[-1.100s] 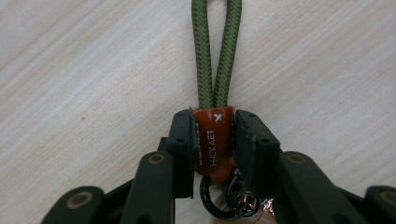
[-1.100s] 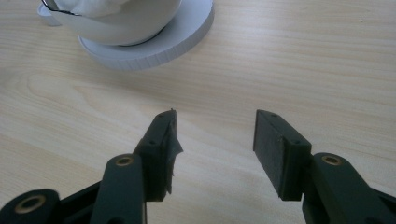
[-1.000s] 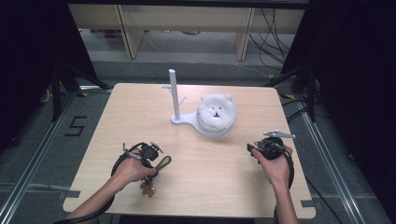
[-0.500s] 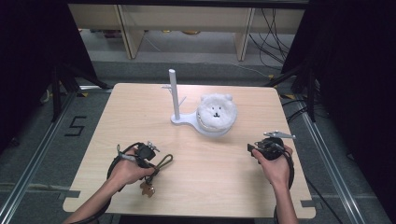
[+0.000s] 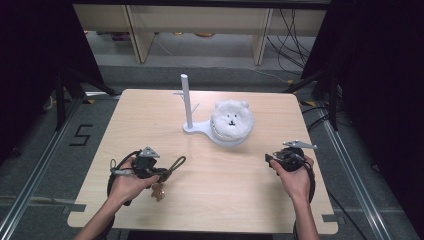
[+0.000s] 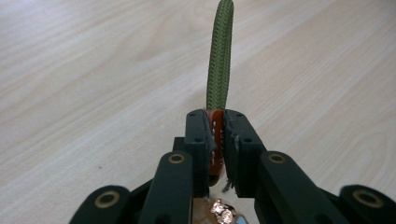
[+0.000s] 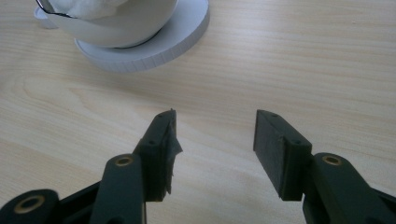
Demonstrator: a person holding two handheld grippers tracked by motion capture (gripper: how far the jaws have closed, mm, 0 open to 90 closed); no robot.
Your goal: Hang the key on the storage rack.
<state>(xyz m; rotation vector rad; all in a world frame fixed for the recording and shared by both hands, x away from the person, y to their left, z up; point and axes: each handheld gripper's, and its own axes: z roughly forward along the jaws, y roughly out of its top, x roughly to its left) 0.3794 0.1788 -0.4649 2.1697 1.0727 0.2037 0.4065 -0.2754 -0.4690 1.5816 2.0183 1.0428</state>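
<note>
My left gripper (image 6: 219,114) is shut on a keychain: its pads pinch an orange tab from which a green braided cord (image 6: 220,51) rises ahead. Its jaws have just been closing on it. A copper charm (image 6: 223,211) hangs below the jaws. In the high view the left gripper (image 5: 164,171) is at the table's front left, the cord loop (image 5: 178,162) sticks out to its right and the charm (image 5: 159,190) lies under the hand. My right gripper (image 7: 217,116) is open with nothing between its jaws, at the front right (image 5: 270,161).
A white stand with an upright pole (image 5: 186,100) is at the table's middle back. Its round base (image 7: 154,51) carries a white bowl (image 7: 121,28) topped by a fluffy white bear face (image 5: 231,120). Bare wooden tabletop (image 5: 225,190) lies between the two hands.
The left gripper's jaws have closed onto the keychain, and the left hand has shifted slightly, lifting the cord loop. The right hand has stayed still.
</note>
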